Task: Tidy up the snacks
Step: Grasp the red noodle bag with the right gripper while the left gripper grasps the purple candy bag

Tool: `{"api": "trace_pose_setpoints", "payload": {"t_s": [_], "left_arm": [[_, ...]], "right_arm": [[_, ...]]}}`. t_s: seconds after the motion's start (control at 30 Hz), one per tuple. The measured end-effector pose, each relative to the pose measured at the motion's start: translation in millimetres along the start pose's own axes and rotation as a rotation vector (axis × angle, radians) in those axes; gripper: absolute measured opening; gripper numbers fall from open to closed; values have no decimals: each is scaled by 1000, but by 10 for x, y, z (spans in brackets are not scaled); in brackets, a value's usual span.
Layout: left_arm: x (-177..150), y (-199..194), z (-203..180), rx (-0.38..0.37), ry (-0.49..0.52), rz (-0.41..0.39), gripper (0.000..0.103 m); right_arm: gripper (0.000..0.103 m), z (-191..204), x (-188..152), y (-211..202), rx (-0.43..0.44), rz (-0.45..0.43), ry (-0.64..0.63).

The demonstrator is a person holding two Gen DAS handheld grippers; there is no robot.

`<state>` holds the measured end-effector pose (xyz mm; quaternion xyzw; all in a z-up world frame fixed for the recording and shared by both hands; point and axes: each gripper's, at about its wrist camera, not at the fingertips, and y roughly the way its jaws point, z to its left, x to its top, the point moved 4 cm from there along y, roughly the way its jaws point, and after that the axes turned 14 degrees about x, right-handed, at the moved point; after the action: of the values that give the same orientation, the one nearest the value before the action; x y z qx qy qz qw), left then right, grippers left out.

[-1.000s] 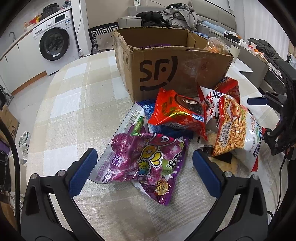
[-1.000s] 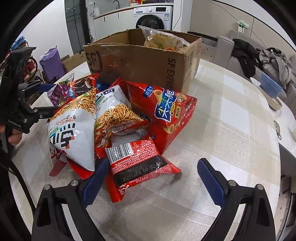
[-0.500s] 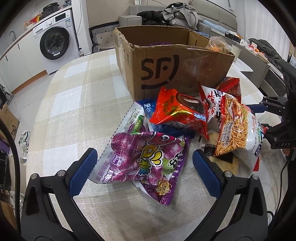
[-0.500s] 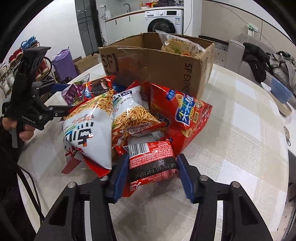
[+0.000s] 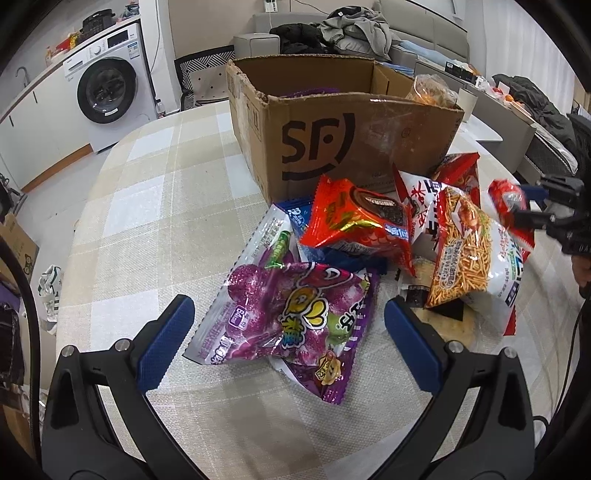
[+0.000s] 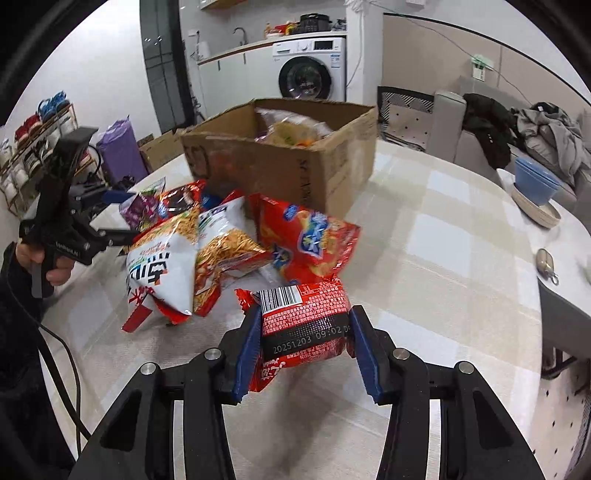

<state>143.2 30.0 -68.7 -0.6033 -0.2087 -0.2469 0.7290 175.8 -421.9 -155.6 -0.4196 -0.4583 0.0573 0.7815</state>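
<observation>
My right gripper (image 6: 304, 343) has a small red snack packet (image 6: 304, 314) with a barcode between its blue pads; the jaws are closing and press on it, and it hangs above the checked table (image 6: 424, 258). The same packet (image 5: 508, 201) shows at the right edge of the left wrist view. An open cardboard box (image 6: 295, 173) with bags inside stands behind the snack pile. My left gripper (image 5: 286, 304) stands open, low over a purple candy bag (image 5: 291, 332) at the pile's front. A red-orange bag (image 5: 354, 225) and a noodle snack bag (image 5: 469, 258) lie beside it.
A blue bowl on plates (image 6: 535, 184) and a key ring (image 6: 546, 260) sit on a side table at the right. A washing machine (image 5: 107, 92) stands beyond the table's far left edge, and a sofa with clothes (image 5: 351, 29) stands behind the box.
The right gripper closed on the red packet and lifted it off the table, up and away from the pile. The left gripper kept still and open.
</observation>
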Motion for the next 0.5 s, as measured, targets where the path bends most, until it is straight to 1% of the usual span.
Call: {"api": "trace_pose_setpoints", "payload": {"t_s": [0.17,0.27,0.37,0.47,0.5], "left_arm": [[-45,21,-91,22,70,3,103],[-61,59,-117,55,94,2,103],[-74,121,-127,74,102,17,102],[-87,169,-139,74,110,20,100],[-90,182,-141,68,111,22,97]], "right_arm": [[48,-65,31,-143,-1,-45,24],[48,-58,68,-141,1,-47,21],[48,-29,76,-117,9,-44,12],[48,9,81,-82,21,-42,5],[48,19,83,-67,24,-41,4]]}}
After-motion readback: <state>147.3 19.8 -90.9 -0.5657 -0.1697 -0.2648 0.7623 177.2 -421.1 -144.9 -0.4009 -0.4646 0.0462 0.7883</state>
